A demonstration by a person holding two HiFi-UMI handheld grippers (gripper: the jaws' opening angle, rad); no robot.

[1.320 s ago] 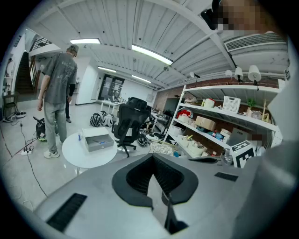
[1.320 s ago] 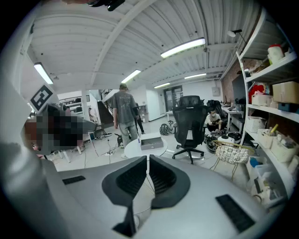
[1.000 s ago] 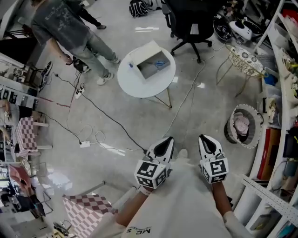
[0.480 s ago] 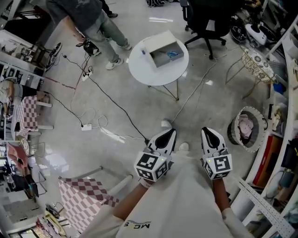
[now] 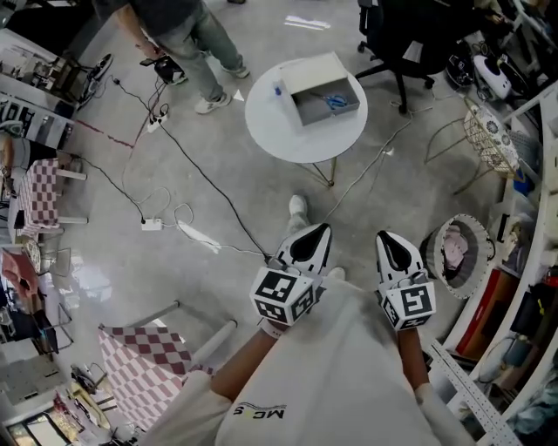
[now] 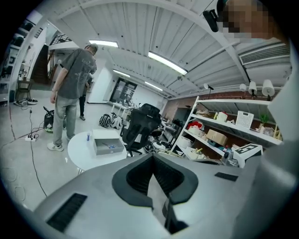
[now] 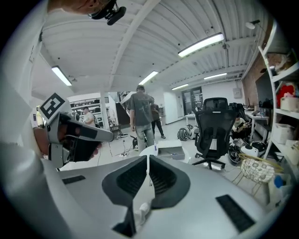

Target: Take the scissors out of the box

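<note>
The round white desk (image 5: pixel 279 131) fills more of the head view than it did a second ago and has drifted up and to the right. A light shoe (image 5: pixel 298 206) now shows on the grey floor ahead of the person. I judge that the person is walking toward the desk and that the reach has not begun. The open grey cardboard box (image 5: pixel 310 108) sits toward the desk's far edge. The blue-handled scissors (image 5: pixel 336 102) lie flat inside it, untouched, and a small blue-capped bottle (image 5: pixel 278 89) stands just beside the box at its left corner. Both tools are held low and close to the body, well apart from the desk. The left tongs (image 5: pixel 316 237) are pressed together with nothing between them, and the right tongs (image 5: pixel 392 244) are likewise closed and empty. A person in a grey top and jeans (image 5: pixel 196 26) stands near the desk's far left edge, and a black office chair (image 5: pixel 410 35) stands beyond its right edge. The approach looks unobstructed, though cables trail across the floor.
</note>
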